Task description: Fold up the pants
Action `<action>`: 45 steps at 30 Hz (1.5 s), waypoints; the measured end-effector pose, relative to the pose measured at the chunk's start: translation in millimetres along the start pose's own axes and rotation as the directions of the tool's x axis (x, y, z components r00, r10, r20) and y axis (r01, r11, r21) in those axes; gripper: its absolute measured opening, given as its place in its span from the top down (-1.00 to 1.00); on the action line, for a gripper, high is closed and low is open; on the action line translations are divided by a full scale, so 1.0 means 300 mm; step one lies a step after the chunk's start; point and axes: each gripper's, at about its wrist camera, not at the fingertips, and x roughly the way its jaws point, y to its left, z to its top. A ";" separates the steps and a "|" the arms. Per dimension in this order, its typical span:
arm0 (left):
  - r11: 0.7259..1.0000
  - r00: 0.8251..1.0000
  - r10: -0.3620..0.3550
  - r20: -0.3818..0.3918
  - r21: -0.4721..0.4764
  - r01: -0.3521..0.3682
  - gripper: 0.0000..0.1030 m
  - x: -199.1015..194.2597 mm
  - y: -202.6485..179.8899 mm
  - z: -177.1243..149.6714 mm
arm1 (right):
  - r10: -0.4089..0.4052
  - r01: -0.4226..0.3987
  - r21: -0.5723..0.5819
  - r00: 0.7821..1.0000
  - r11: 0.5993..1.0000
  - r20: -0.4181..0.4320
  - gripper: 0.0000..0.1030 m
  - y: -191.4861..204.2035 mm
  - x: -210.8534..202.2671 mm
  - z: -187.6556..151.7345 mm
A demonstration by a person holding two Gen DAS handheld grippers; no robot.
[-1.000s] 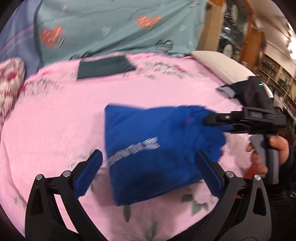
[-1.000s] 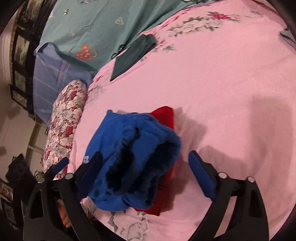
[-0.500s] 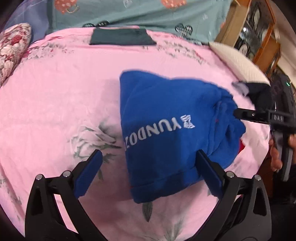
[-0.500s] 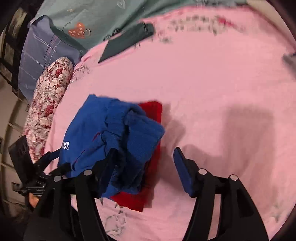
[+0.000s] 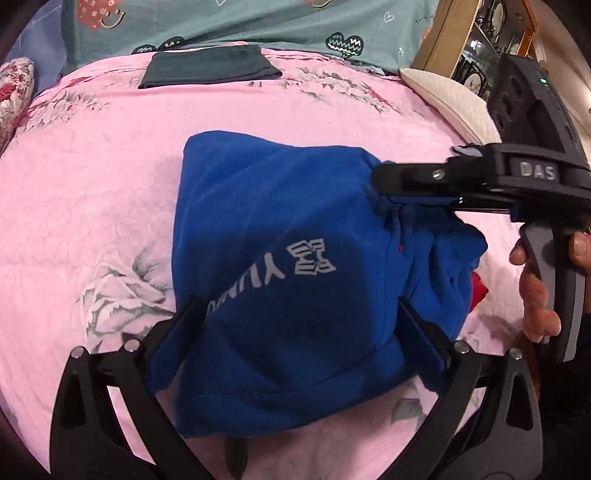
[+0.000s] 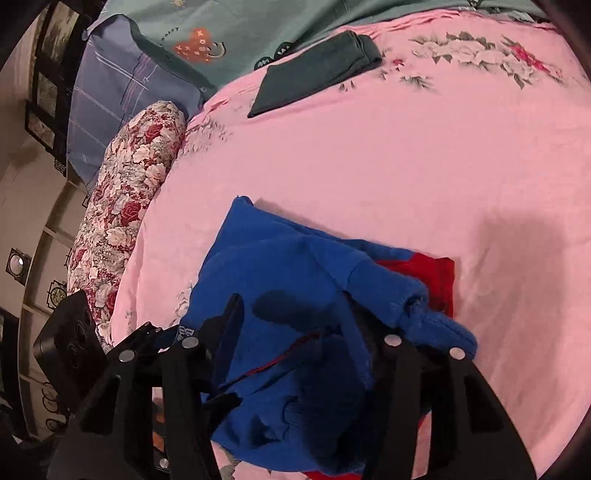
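Observation:
The blue pants, with a silver logo, lie bunched in a folded bundle on the pink bedsheet. They also show in the right wrist view. My left gripper has its jaws closed in on the bundle's near part, one finger on each side. My right gripper grips the other side of the bundle; in the left wrist view it comes in from the right. A red garment lies under the pants.
A folded dark green garment lies at the far side of the bed, also in the right wrist view. A floral bolster lies along the left edge. A white pillow is at the right. A teal blanket hangs behind.
Both grippers have moved in onto the blue bundle and their jaws have narrowed from wide open to gripping it. The bundle has settled flatter on the sheet.

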 end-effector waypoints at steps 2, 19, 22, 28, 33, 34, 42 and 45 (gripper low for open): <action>0.999 0.999 -0.044 0.004 -0.029 0.044 -0.96 -0.034 0.016 0.013 | 0.034 -0.034 0.008 0.998 0.999 0.052 -0.34 0.032 -0.089 -0.013; 0.921 0.970 -0.244 0.017 -0.311 0.237 -0.96 0.035 0.203 0.097 | -0.055 0.054 0.017 0.997 0.998 0.060 -0.87 -0.099 -0.095 -0.193; 0.915 0.967 -0.256 0.009 -0.320 0.245 -0.96 0.068 0.173 0.119 | 0.028 -0.029 0.028 0.999 0.999 0.043 -0.74 -0.091 -0.076 -0.181; 0.899 0.953 -0.303 0.019 -0.328 0.292 -0.07 0.050 0.183 0.118 | 0.091 -0.092 0.012 0.994 0.996 0.063 0.22 -0.131 -0.098 -0.192; 0.921 0.959 -0.271 0.082 -0.267 0.283 0.16 -0.046 0.133 0.149 | 0.138 -0.132 -0.054 0.982 0.990 0.131 0.26 -0.046 -0.182 -0.170; 0.923 0.958 -0.271 0.095 -0.258 0.286 0.18 -0.061 0.131 0.160 | 0.149 -0.139 -0.078 0.979 0.987 0.141 0.26 -0.017 -0.200 -0.152; 0.946 0.962 -0.212 0.171 -0.210 0.246 0.18 -0.119 0.184 0.402 | 0.166 -0.143 -0.132 0.968 0.981 0.190 0.26 0.079 -0.223 0.126; 0.953 0.963 -0.182 0.197 -0.207 0.223 0.18 -0.118 0.228 0.527 | 0.162 -0.128 -0.168 0.965 0.977 0.206 0.26 0.117 -0.197 0.270</action>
